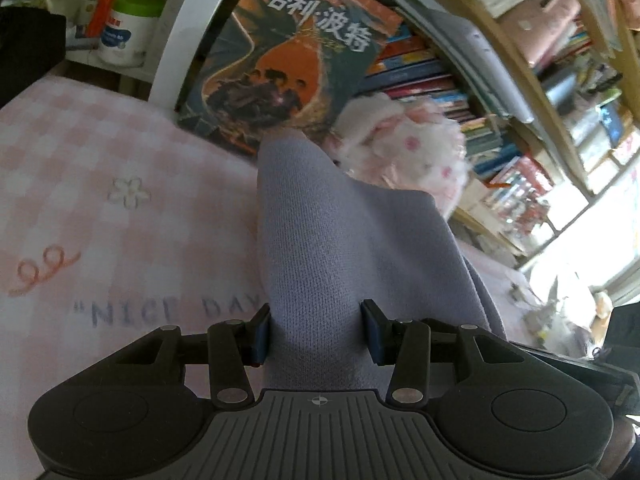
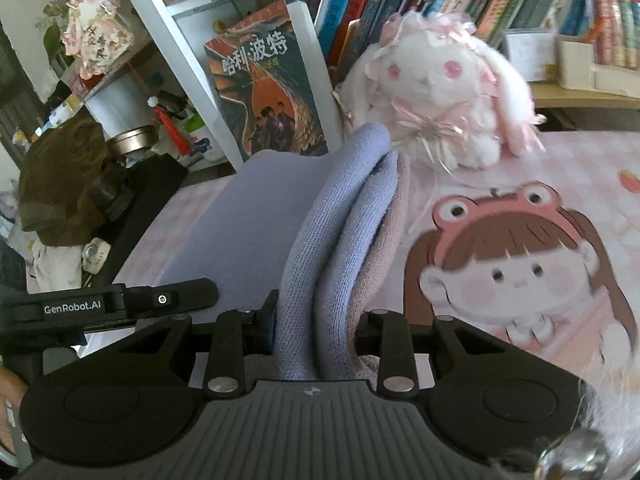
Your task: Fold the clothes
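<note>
- Over the pink checked sheet [image 1: 120, 216], your left gripper [image 1: 318, 334] had its jaws clenched on a fold of the lilac knitted garment [image 1: 320, 240].
- Your right gripper [image 2: 316, 330] had its jaws clenched on bunched folds of the same garment [image 2: 320, 240], with a pink layer beside them.
- The garment stretched from both grippers toward the book [image 2: 268, 92] and the white plush rabbit [image 2: 440, 92] at the far edge.
- The rabbit sat just behind the cloth, in front of the bookshelf [image 2: 480, 0].
- A cartoon girl print [image 2: 520, 272] lay on the sheet, right of the folds.
</note>
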